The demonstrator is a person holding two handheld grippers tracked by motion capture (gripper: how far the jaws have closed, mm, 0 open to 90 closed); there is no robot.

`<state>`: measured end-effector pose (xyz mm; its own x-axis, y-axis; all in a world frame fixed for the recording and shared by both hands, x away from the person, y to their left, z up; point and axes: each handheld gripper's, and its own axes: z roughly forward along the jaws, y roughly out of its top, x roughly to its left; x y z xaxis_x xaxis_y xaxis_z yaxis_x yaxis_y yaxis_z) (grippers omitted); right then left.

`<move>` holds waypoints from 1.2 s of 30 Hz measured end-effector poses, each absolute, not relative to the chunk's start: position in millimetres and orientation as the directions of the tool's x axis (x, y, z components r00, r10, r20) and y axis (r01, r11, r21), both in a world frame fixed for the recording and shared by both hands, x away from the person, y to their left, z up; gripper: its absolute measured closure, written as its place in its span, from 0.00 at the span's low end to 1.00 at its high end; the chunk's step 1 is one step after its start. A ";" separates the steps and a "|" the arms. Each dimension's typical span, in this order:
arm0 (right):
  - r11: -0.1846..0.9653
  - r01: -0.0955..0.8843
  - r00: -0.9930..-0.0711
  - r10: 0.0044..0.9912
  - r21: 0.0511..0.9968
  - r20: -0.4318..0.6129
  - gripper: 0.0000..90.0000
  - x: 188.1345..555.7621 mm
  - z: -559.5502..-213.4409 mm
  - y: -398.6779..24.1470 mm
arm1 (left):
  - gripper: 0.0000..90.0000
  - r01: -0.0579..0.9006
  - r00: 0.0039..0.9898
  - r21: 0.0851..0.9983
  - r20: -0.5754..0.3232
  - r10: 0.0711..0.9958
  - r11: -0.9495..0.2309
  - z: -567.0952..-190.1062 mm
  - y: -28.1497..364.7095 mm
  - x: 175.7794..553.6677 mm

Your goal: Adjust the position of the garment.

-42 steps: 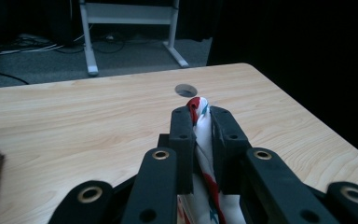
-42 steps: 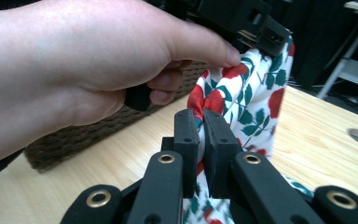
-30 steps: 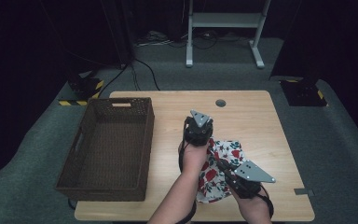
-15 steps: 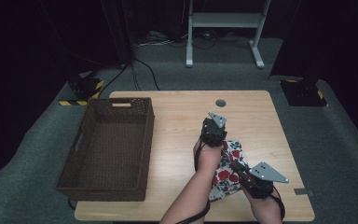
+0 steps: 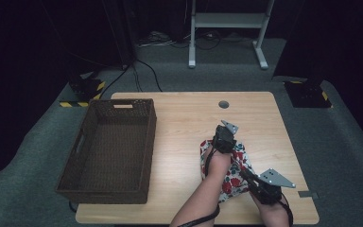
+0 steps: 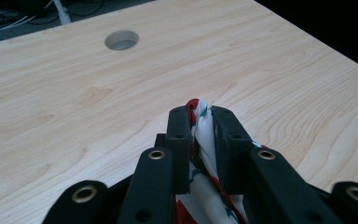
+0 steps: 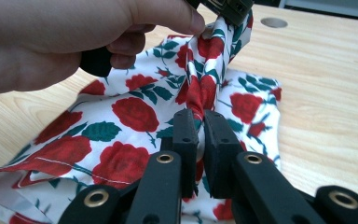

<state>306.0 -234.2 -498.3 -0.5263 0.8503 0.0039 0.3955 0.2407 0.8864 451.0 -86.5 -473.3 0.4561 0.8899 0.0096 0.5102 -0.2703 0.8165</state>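
Since the earlier frames both hands have carried the rose-print cloth [image 5: 231, 172] rightward and lower, toward the right half of the table [image 5: 184, 123]. The left gripper [image 6: 200, 122] has its jaws pinched on a bunched fold of the cloth, which pokes up between the pads. The right gripper [image 7: 201, 128] likewise clamps a twisted ridge of the fabric. Between the two grips the cloth runs as a gathered strip, while the rest lies spread on the light wood tabletop just beneath and beside the hands. A round cable hole [image 5: 223, 104] sits farther back. A dark wicker basket [image 5: 144, 156] stands on the left part of the table, well apart from the cloth. Grey carpet [image 5: 340, 137] surrounds the table, with cables [image 5: 146, 71] and a white metal stand [image 5: 227, 21] in the dark room behind.
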 end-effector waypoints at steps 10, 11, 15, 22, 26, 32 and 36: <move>0.218 0.364 -0.491 0.871 0.905 -0.012 0.69 299.0 -496.7 -248.4 | 0.45 0.481 0.495 0.841 -0.027 0.869 -0.248 -464.9 -94.0 445.6; 0.215 0.364 -0.488 0.873 0.906 -0.011 0.67 298.4 -496.1 -249.2 | 0.41 0.483 0.493 0.843 -0.039 0.869 -0.236 -463.5 -92.6 444.4; 0.202 0.365 -0.489 0.872 0.909 0.003 0.60 296.2 -495.6 -251.8 | 0.35 0.487 0.500 0.847 -0.070 0.863 -0.213 -460.5 -86.4 438.5; 0.202 0.371 -0.489 0.872 0.906 0.006 0.51 293.4 -498.1 -254.0 | 0.27 0.490 0.510 0.849 -0.097 0.854 -0.197 -461.4 -69.4 428.3; 0.202 0.384 -0.482 0.876 0.901 0.009 0.48 293.5 -500.9 -256.1 | 0.24 0.502 0.509 0.842 -0.106 0.854 -0.195 -464.3 -61.5 422.2; 0.220 0.404 -0.482 0.876 0.888 0.003 0.43 294.2 -505.4 -258.4 | 0.21 0.510 0.504 0.838 -0.112 0.857 -0.191 -471.6 -49.5 413.9; 0.222 0.399 -0.482 0.876 0.890 -0.002 0.38 293.5 -506.5 -261.5 | 0.20 0.517 0.497 0.833 -0.105 0.861 -0.197 -476.9 -40.3 409.5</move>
